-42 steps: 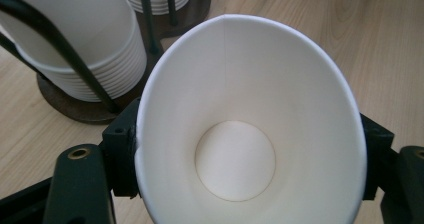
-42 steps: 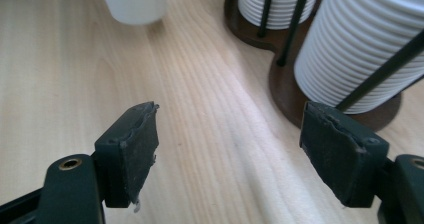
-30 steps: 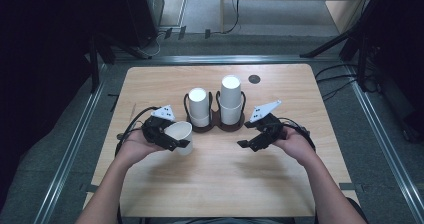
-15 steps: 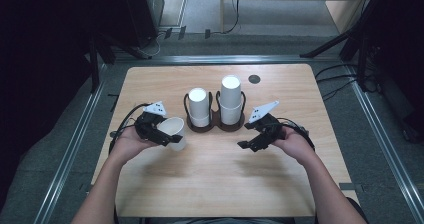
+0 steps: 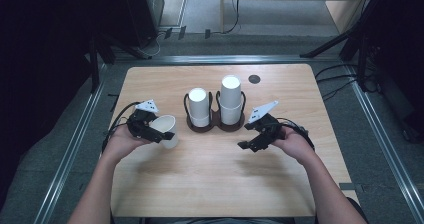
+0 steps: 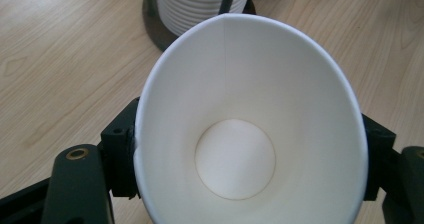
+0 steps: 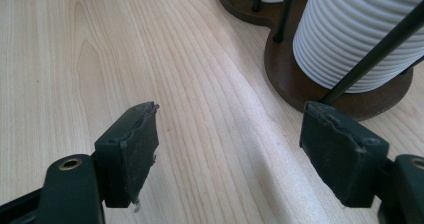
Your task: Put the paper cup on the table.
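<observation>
Left tool (image 5: 159, 132) is clamped on a white paper cup (image 5: 166, 130), tipped with its mouth facing the tool's camera, held just left of the dark two-slot holder (image 5: 215, 125) with two cup stacks. Right tool (image 5: 249, 145) hangs over the wooden worktop (image 5: 210, 179) by the holder — jaws spread wide, nothing between them.

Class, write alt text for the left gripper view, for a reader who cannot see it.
A white paper cup, empty, is clamped between the left gripper's black jaws, its open mouth facing the camera. Behind it, on the light wooden table, stands a stack of white cups in a dark holder.
</observation>
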`<action>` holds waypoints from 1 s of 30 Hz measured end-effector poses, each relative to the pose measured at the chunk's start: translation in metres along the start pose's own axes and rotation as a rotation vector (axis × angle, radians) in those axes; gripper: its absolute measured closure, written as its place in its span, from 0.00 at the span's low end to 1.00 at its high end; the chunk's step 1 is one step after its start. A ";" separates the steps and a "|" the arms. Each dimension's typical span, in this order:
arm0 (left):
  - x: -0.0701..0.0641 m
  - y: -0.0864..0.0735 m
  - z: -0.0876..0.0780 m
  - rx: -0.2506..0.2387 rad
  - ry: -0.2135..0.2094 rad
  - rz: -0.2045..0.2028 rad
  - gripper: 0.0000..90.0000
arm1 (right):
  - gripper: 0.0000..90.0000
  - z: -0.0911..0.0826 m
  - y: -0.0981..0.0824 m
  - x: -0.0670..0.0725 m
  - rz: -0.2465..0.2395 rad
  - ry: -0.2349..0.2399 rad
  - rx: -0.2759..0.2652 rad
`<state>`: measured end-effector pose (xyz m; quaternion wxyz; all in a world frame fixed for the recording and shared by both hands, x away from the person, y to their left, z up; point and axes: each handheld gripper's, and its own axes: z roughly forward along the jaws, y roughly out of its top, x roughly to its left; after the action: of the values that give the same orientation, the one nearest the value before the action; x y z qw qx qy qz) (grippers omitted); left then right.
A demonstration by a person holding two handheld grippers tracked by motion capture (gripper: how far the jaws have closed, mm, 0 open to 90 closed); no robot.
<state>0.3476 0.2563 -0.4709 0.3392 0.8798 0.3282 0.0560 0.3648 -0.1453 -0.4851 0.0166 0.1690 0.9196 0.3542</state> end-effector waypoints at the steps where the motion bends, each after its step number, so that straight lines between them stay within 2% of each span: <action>1: 0.002 -0.001 -0.001 0.001 0.005 -0.001 0.26 | 0.26 0.000 0.000 0.000 -0.001 0.000 0.002; 13: 0.029 -0.011 -0.011 -0.008 0.071 -0.086 0.26 | 0.26 0.000 -0.004 0.002 0.002 -0.006 0.012; 22: 0.041 -0.012 -0.011 -0.002 0.117 -0.107 0.25 | 0.26 -0.002 -0.009 0.005 -0.002 -0.016 0.025; 30: 0.054 -0.015 -0.013 -0.003 0.159 -0.159 0.24 | 0.26 -0.003 -0.012 0.007 -0.002 -0.023 0.026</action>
<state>0.3775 0.3052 -0.4776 0.3167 0.8432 0.4229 0.0991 0.3545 -0.1538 -0.4899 0.0253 0.1722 0.9242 0.3400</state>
